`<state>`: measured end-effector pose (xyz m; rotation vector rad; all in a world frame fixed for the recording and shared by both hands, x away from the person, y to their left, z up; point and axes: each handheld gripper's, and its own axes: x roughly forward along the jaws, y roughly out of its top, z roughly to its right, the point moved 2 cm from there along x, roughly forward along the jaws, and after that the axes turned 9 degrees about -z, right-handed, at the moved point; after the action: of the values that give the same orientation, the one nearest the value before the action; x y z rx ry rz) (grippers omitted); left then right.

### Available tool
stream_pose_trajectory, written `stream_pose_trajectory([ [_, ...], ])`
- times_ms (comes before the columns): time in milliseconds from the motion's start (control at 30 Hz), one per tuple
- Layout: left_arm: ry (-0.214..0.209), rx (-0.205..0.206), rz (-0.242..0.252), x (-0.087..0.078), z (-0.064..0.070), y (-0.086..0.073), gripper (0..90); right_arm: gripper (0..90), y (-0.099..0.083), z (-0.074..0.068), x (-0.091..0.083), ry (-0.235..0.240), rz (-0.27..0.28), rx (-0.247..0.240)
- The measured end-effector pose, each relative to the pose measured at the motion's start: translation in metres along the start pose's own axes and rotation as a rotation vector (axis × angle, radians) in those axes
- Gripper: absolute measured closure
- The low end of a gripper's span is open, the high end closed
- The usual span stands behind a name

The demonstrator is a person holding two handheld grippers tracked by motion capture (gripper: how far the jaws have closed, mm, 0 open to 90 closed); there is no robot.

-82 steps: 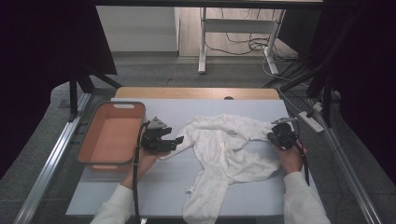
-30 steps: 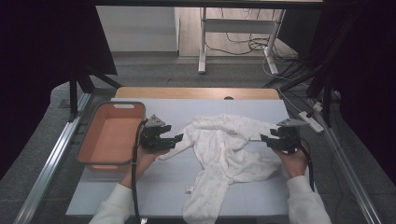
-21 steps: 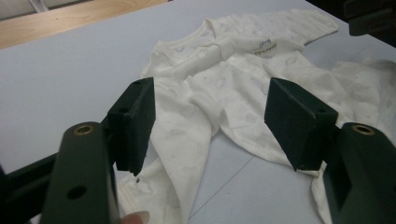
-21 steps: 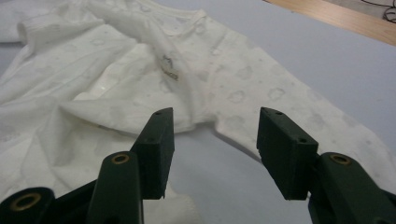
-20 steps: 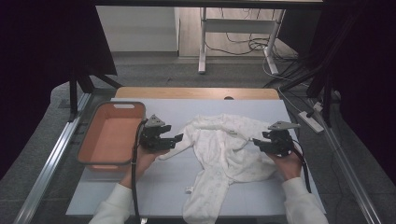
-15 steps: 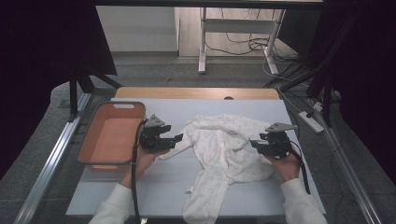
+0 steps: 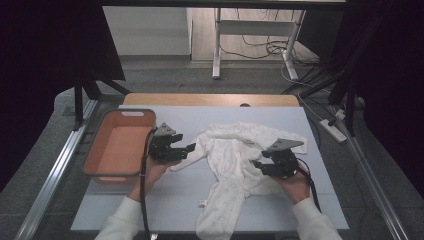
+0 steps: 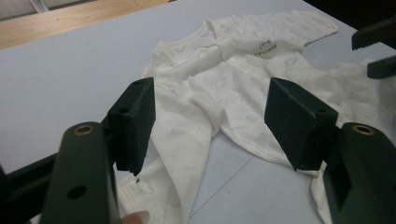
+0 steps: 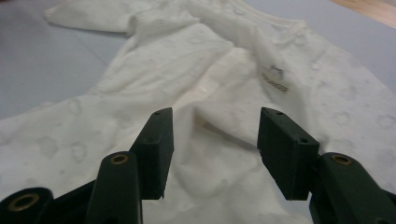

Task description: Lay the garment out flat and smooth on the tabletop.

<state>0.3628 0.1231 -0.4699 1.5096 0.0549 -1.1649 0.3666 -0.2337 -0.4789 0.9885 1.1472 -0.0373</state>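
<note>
The white baby suit (image 7: 239, 165) lay mid-table, at three o'clock from the orange tub (image 7: 116, 146). Both the left gripper (image 7: 189, 148) and right gripper (image 7: 257, 164) gaped wide, empty; I'd pinch a single layer at each edge.

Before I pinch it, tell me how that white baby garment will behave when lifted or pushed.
The baby garment lies creased and rumpled, so it will probably drape limply from a single pinch. Its thin fabric looks light. Pushed by the open right gripper, it would likely bunch into folds rather than slide whole across the table.
</note>
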Motion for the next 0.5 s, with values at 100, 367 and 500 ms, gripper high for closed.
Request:
stream_pose_trajectory([
  [100,-0.001,-0.002,0.001,0.0,-0.001,0.0,34.6,45.5,0.001,-0.017,0.0,0.033,-0.005,-0.035],
  [367,-0.001,0.0,0.0,0.0,0.0,0.0,34.6,42.4,-0.002,-0.034,0.003,0.079,-0.006,-0.044],
  [500,-0.001,-0.002,0.0,0.0,0.0,0.0,34.6,41.5,-0.003,-0.043,0.004,0.106,-0.014,-0.053],
])
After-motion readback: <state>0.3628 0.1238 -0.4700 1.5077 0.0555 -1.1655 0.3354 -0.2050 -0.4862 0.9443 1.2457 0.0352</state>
